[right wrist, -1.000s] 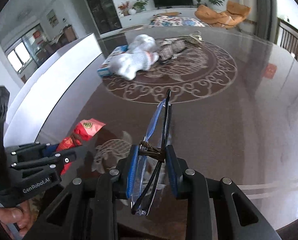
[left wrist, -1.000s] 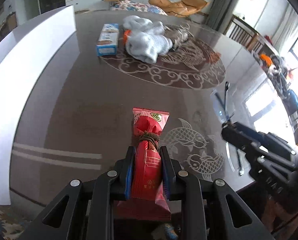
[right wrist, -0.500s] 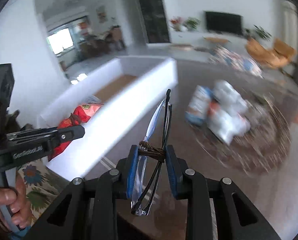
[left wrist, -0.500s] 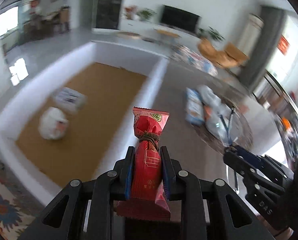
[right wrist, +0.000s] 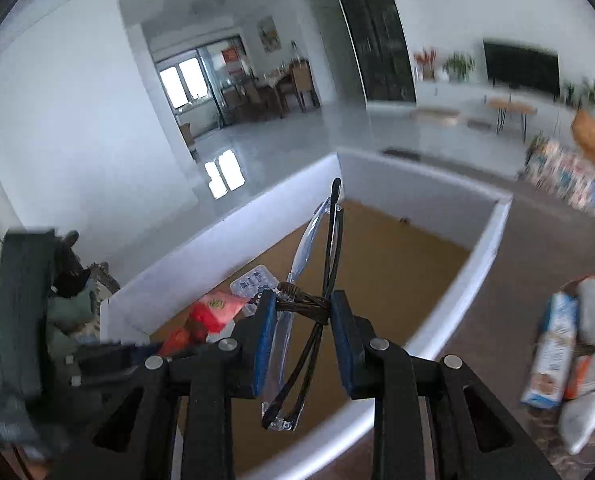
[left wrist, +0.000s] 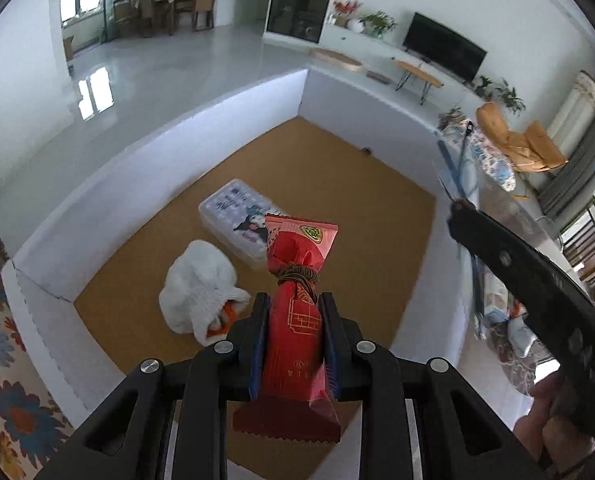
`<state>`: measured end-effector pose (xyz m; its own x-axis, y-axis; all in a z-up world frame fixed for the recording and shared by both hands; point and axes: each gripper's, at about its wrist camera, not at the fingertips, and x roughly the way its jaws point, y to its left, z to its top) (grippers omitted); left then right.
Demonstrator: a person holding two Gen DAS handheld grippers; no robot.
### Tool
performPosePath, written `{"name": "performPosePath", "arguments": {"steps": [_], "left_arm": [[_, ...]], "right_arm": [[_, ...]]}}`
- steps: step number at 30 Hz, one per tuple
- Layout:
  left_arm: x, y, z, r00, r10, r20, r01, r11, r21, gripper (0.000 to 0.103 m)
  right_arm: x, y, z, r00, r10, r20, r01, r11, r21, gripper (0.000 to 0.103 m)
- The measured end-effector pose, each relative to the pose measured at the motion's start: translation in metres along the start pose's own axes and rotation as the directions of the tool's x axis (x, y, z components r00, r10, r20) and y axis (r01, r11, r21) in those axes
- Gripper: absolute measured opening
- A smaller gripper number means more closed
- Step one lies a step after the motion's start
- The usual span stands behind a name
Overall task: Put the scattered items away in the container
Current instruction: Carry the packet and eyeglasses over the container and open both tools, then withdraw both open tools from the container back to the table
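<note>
My left gripper [left wrist: 293, 308] is shut on a red snack packet [left wrist: 297, 300], held above the white box [left wrist: 201, 120] with its brown floor. Inside the box lie a clear tissue pack [left wrist: 233, 212] and a white glove bundle [left wrist: 199, 290]. My right gripper [right wrist: 303, 312] is shut on folded black-framed glasses [right wrist: 321, 280], held over the box's near rim [right wrist: 485, 248]. The left gripper and its red packet [right wrist: 213, 312] show at the lower left of the right wrist view. In the left wrist view, the right gripper [left wrist: 461, 208] with the glasses [left wrist: 457, 168] sits at the right.
On the dark table to the right of the box lie a blue-and-white carton [right wrist: 553, 352] and white gloves [right wrist: 593, 320]. A patterned rug [left wrist: 1, 340] lies left of the box. A hand [left wrist: 545, 412] holds the right gripper. Behind are a TV and an orange chair.
Both grippers swung left from above the table to above the white box, keeping hold of the red packet and the glasses. The box interior now fills the view.
</note>
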<state>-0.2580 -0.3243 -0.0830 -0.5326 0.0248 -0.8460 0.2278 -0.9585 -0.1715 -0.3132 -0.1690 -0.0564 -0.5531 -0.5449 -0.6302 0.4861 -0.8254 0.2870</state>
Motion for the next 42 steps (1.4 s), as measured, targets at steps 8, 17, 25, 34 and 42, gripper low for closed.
{"name": "performPosePath", "arguments": {"steps": [8, 17, 25, 34, 42], "left_arm": [[0.032, 0.010, -0.004, 0.996, 0.009, -0.092, -0.013, 0.999, -0.040, 0.024], [0.049, 0.017, -0.006, 0.982, 0.033, -0.187, -0.053, 0.993, -0.103, 0.065], [0.031, 0.016, -0.010, 0.986, 0.103, -0.130, -0.118, 0.987, -0.113, 0.080], [-0.004, -0.010, -0.021, 0.989, 0.140, -0.050, -0.142, 0.989, -0.046, 0.081], [-0.050, -0.074, -0.040, 0.994, 0.095, 0.053, -0.098, 0.993, 0.060, 0.081]], "right_arm": [[0.059, 0.001, -0.007, 0.987, -0.027, -0.161, 0.017, 0.998, -0.062, 0.028], [0.082, 0.006, -0.008, 0.969, -0.055, -0.242, 0.031, 0.994, -0.101, 0.046], [0.069, 0.011, -0.005, 0.970, -0.077, -0.230, 0.053, 0.992, -0.111, 0.054], [0.007, -0.013, -0.020, 0.992, -0.066, -0.111, 0.065, 0.998, -0.009, 0.054], [-0.073, -0.088, -0.084, 0.979, -0.194, -0.065, 0.200, 0.974, 0.110, 0.054]]}}
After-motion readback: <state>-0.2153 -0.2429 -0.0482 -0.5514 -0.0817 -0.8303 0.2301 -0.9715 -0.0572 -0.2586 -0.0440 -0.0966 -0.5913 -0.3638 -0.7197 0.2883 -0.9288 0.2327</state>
